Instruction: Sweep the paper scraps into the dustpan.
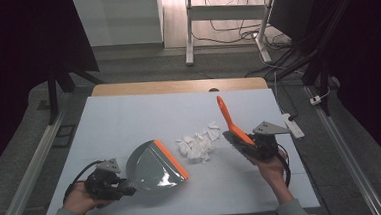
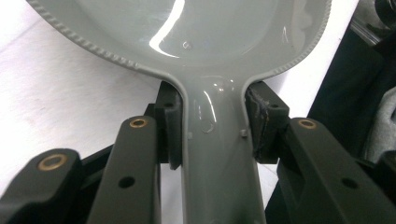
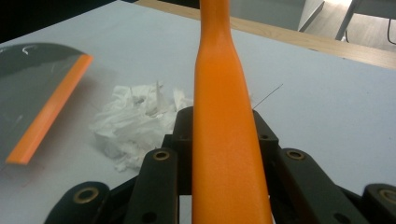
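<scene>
Lying on the white table [image 1: 129, 116], toward its near left part, a grey dustpan [image 1: 154, 166] is noted in the high view. Its long axis is seen to run from the handle at the near left to the orange lip [image 1: 171, 159] at the right, so the mouth is pointed right and slightly away, toward a pile of torn white paper [image 1: 198, 144]. The pan is tilted, with the lip edge close to the table; whether it touches cannot be told. The left gripper [image 1: 114, 185] is held by a hand at the near left edge, and in the left gripper view its jaws are seen clamped on either side of the dustpan's narrow grey neck [image 2: 212, 140], pads pressed against both flanks.

A brush [image 1: 232, 127] with an orange handle is recorded to the right of the paper. Its long axis is tilted: the handle tip is raised and pointed away from the person and slightly left, while the dark bristle end is lowered just beside the paper pile. The right gripper [image 1: 261, 143] is closed on the lower handle; in the right gripper view the orange handle [image 3: 224, 130] is seen pinched between the two jaws and rising straight up the middle of the picture. Paper pile [image 3: 135, 121] and dustpan lip [image 3: 49, 109] are noted to that gripper's left, apart from each other.
</scene>
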Demonstrator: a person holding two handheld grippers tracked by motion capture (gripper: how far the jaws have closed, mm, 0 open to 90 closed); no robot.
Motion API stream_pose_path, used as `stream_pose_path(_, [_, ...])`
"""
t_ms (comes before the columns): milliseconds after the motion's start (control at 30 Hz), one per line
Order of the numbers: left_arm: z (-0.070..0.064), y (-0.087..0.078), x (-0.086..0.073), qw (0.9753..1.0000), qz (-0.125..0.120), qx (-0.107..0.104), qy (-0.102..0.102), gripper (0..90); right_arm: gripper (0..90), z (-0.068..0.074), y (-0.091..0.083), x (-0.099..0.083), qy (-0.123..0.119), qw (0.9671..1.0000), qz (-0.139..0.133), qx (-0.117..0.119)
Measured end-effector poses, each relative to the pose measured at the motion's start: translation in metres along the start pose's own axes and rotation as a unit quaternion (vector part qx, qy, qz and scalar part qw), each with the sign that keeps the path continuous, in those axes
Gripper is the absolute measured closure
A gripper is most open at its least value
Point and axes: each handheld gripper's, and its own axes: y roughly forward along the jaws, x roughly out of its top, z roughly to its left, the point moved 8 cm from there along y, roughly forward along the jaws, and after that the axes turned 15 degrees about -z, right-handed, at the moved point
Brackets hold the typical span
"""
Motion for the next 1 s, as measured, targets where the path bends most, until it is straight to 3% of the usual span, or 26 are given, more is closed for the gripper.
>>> stream_pose_path(300, [0.002, 0.010, 0.005, 0.9999, 0.005, -0.007, -0.006, 61.3, 70.5, -0.007, 0.016, 0.003, 0.010, 0.9998, -0.001, -0.016])
stream_pose_path(433, [0.001, 0.017, 0.012, 0.9998, -0.001, -0.020, -0.008, 61.3, 70.5, -0.011, 0.026, 0.005, 0.011, 0.9997, -0.002, -0.020])
stream_pose_path(1000, [0.003, 0.028, 0.014, 0.9998, 0.016, -0.010, 0.003, 61.3, 70.5, -0.030, 0.045, 0.007, 0.012, 0.9988, -0.007, -0.046])
